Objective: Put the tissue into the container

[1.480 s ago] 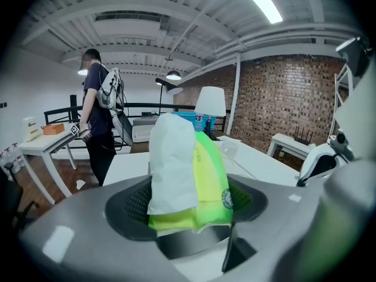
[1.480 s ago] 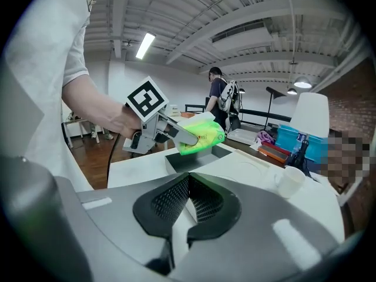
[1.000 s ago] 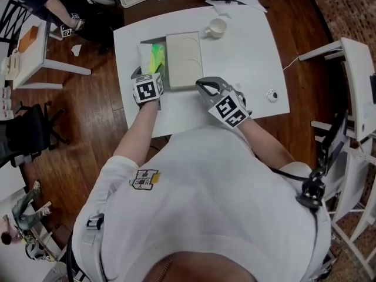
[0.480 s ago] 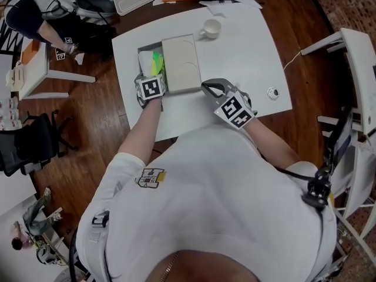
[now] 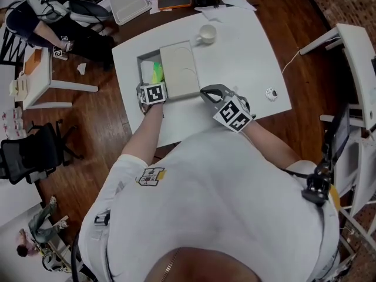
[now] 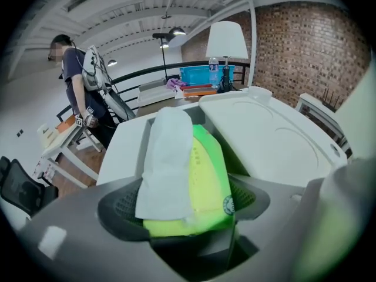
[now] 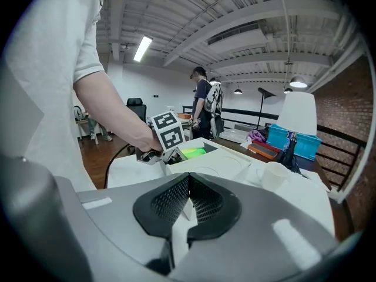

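Left gripper [image 6: 185, 201] is dipping into the open left part of the container [image 5: 141, 69]. Its fingers are just easing apart, pads touching the green tissue pack [image 6: 205, 175] between them. Right gripper [image 5: 205, 91] is waiting just beside the lid [image 5: 179, 69] over the worktop [image 5: 247, 57], fingers together, holding nothing.

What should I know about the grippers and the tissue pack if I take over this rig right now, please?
Grippers: the left gripper is closed on the green tissue pack. Its jaws have just been opening, and the pack touches both pads. The right gripper is shut and empty, near the lid.
Things: the container is on the white table with its lid slid aside. The pack is in the open part.
Done: pack brought into the container.
Left: let go and withdraw the left gripper.
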